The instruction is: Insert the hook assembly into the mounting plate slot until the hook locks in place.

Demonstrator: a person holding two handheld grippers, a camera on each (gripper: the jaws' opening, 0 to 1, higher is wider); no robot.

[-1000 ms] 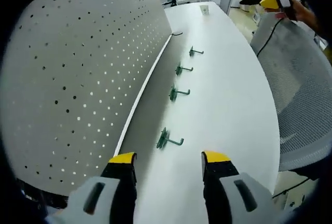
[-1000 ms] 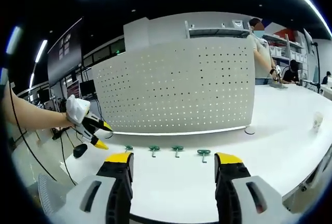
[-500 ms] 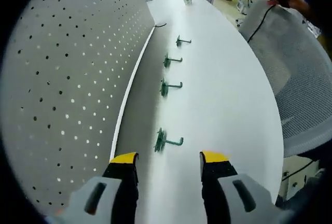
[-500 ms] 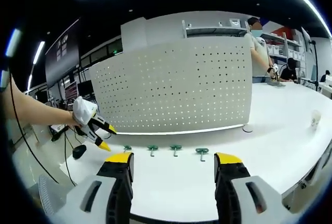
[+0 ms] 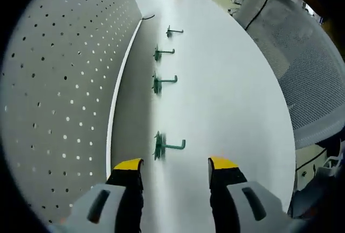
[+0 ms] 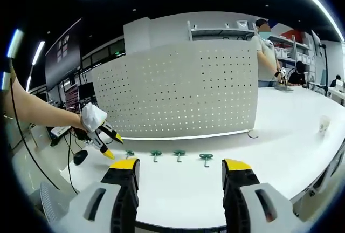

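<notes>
white table [image 5: 237, 82] runs beside a pegboard panel [image 5: 59, 76] standing upright on it - office room behind, a person standing at the far right in the right gripper view. four green hooks lie in a row on the table near the panel's foot; nearest hook [image 5: 164, 146] sits just ahead of the left gripper [image 5: 175, 165], jaws apart and empty. right gripper [image 6: 178, 165] hangs back from the table, jaws apart, holding nothing, the hook row [image 6: 167, 155] well ahead. step looks like the approach to the first pickup - next move likely calls for lowering the left jaws around the nearest hook and closing, then carrying it to a panel hole.
</notes>
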